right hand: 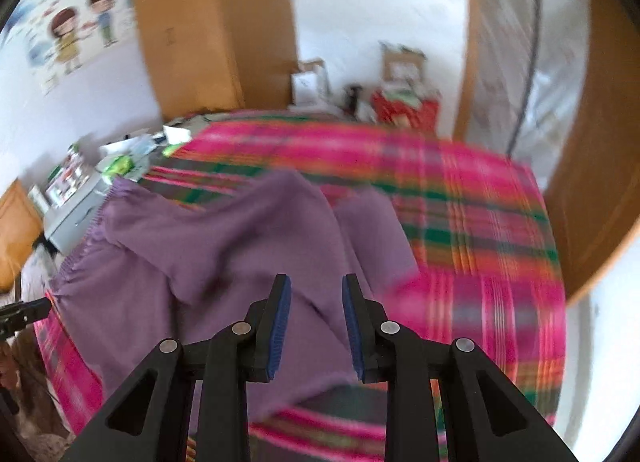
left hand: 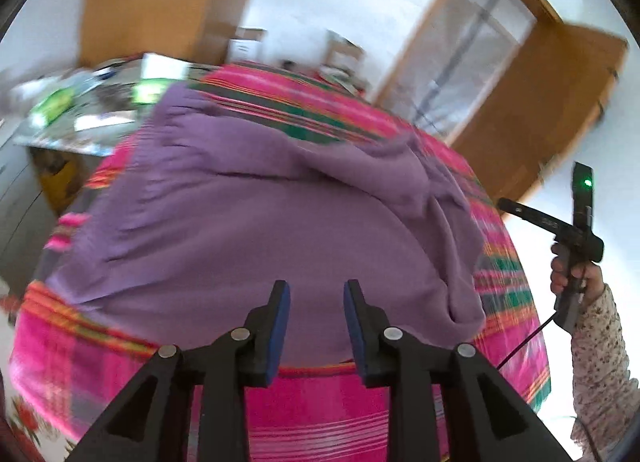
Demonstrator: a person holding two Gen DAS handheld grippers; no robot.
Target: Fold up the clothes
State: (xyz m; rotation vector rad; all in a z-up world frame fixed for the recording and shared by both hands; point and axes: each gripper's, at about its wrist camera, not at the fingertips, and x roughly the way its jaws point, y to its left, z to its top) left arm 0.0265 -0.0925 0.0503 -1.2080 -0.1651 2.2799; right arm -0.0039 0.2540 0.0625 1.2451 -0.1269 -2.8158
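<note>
Both grippers hang empty with jaws apart: the left gripper (left hand: 316, 302) and the right gripper (right hand: 314, 298) each hover over the purple garment (left hand: 248, 230), which lies rumpled on the pink plaid blanket (left hand: 320, 402). Likely next: pinch two matching corners, one each, and pull taut before folding.
</note>
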